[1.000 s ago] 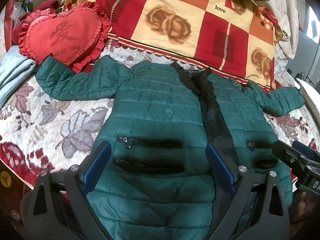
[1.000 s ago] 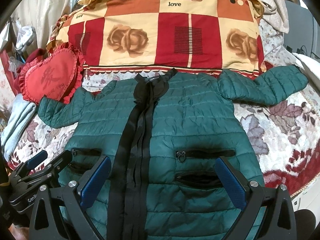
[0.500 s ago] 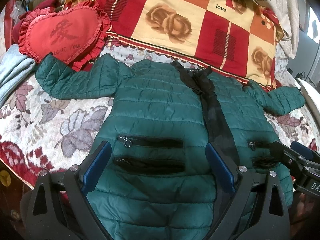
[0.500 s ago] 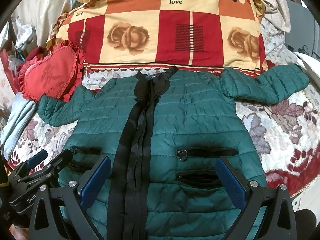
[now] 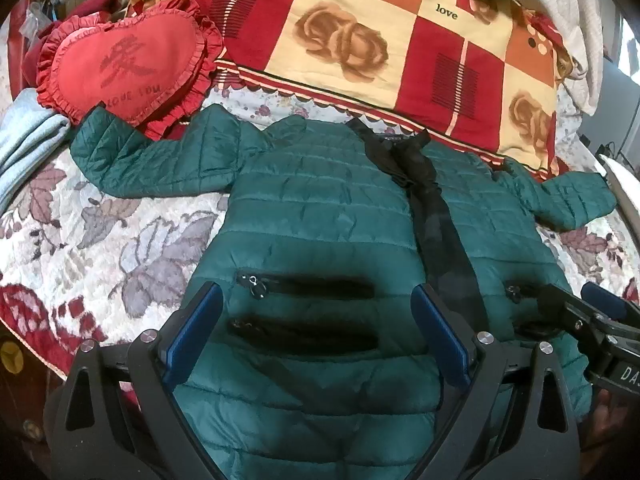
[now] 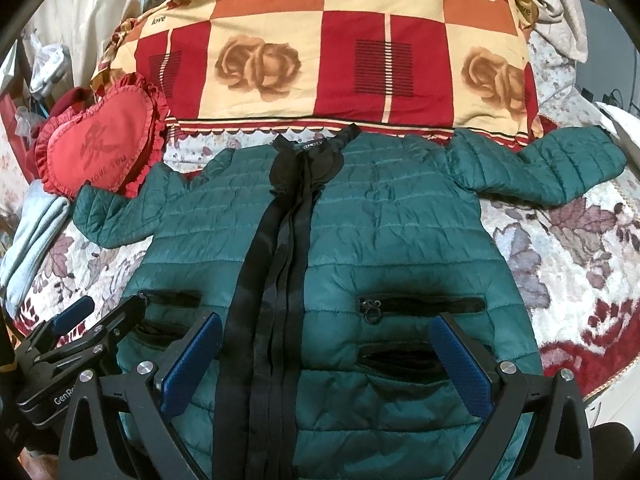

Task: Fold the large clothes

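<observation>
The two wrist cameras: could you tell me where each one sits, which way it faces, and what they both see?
Left wrist: on the left gripper, above the green jacket near its hem, facing the patchwork quilt; its own open blue-padded fingers show, the right gripper at lower right.
Right wrist: on the right gripper, over the jacket's other half, same heading; its open fingers show, the left gripper at lower left.
Shared: jacket, black zipper strip, heart cushion, quilt, floral bedspread.

Floral bedspread [image 5: 100, 240] beneath a checked rose quilt [image 6: 320, 52].
</observation>
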Available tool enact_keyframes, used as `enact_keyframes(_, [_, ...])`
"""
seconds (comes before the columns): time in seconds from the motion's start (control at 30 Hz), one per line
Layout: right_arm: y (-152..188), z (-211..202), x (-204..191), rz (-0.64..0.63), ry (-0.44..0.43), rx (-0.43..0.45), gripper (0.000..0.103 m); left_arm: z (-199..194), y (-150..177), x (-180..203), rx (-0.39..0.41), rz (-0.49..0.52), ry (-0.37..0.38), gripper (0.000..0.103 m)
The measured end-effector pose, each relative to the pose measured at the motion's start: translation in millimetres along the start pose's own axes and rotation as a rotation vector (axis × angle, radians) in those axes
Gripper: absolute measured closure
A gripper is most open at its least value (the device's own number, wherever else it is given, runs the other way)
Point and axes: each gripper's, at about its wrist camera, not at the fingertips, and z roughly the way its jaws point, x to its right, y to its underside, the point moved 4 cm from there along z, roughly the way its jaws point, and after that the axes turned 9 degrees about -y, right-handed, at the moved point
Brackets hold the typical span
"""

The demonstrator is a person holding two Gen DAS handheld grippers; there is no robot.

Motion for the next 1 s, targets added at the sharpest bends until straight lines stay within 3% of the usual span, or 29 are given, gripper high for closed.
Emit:
enact_keyframes(0.4, [-16.6,18.5,-2.1,-0.042,0.012,-0.015,0.0,14.4,-11.3,-9.1,-0.006,-0.013,-0.04,0.008])
enact_keyframes(0.7, [-36.0,35.1,-8.0,-0.068,0.005,0.012,0.0,34.7,-28.4,-37.0,-0.015,-0.058,-0.099,0.008])
enact_keyframes(1.0, [-39.6,56.3,-8.0,-0.075,-0.007,-0.017,0.0,57.1,-47.0,-73.6,-0.027,-0.122,-0.165,0.008])
